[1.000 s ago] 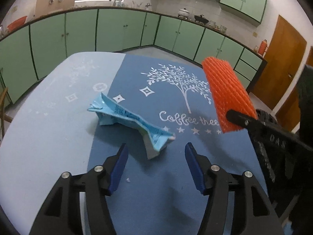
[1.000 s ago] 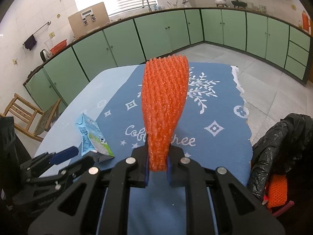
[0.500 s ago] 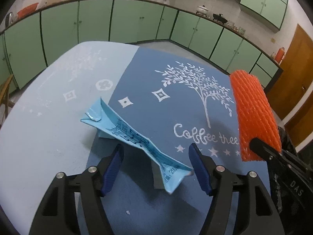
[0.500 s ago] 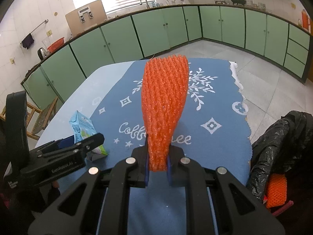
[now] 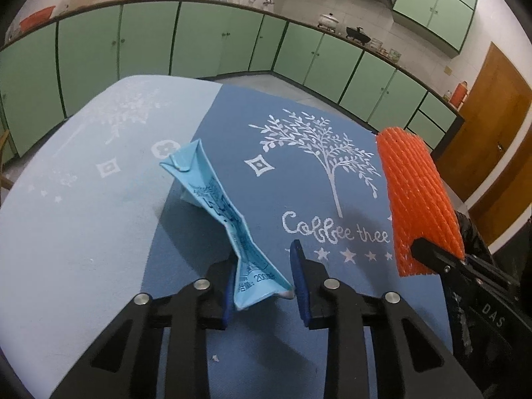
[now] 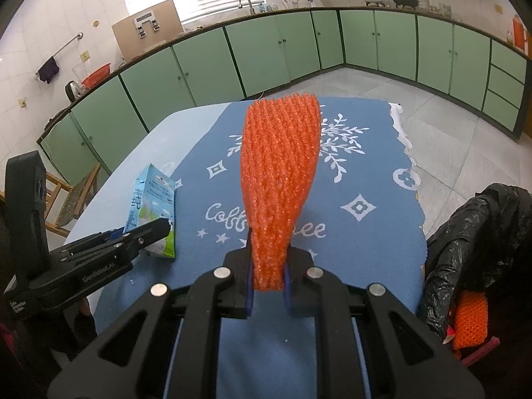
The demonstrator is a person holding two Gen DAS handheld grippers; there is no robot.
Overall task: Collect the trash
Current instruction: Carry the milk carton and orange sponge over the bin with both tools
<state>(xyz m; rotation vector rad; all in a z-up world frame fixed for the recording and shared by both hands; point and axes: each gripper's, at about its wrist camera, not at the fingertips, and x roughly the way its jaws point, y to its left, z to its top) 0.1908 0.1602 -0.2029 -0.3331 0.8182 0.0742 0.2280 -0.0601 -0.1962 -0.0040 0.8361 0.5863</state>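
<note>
carton [image 5: 229,219] lies crushed on the surface [image 5: 83,232], its near end between the parted fingers of the left claw [image 5: 262,282], one pad touching it, the other just clear. right claw [image 6: 268,287] is clamped on the orange net [image 6: 279,183], held above the cloth [image 6: 365,232]. to do this well: close on the flattened end squarely, squeeze firm so the slick card cannot slip, then lift. bag [image 6: 472,249] waits at the surface's right edge.

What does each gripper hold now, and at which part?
The right gripper is shut on the orange foam net, at its near end. The left gripper is open around the blue carton, not gripping yet.
</note>
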